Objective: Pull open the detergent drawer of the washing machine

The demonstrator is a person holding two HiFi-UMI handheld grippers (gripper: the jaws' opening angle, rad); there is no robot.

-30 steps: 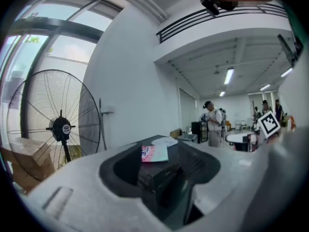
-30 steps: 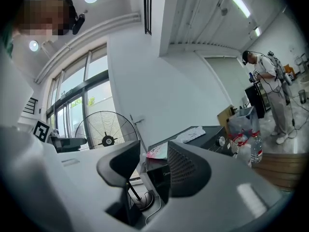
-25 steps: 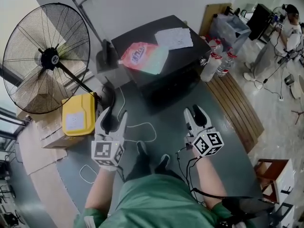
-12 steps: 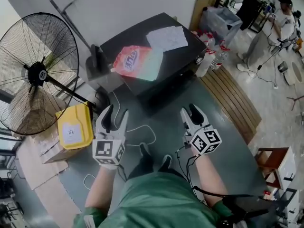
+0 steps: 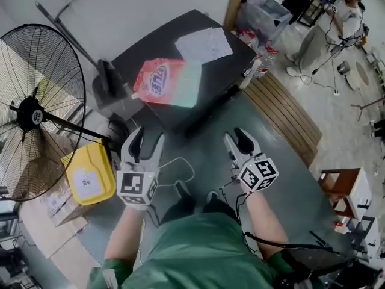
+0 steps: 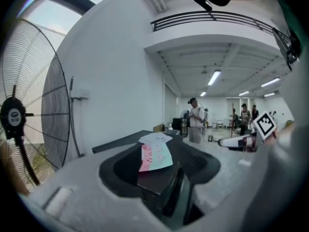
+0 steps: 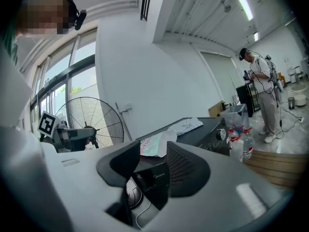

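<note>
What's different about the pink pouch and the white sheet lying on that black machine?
The pouch is pink and teal with print; the sheet is white. The pouch looks plump, the sheet thin and rumpled. The pouch lies nearer the person, the sheet further back. Both rest on top of the washer.

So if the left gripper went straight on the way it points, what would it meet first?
Probably the washer: its dark front corner sits right between the open jaws of the left gripper, with nothing seen in between. Depth is hard to judge.
</note>
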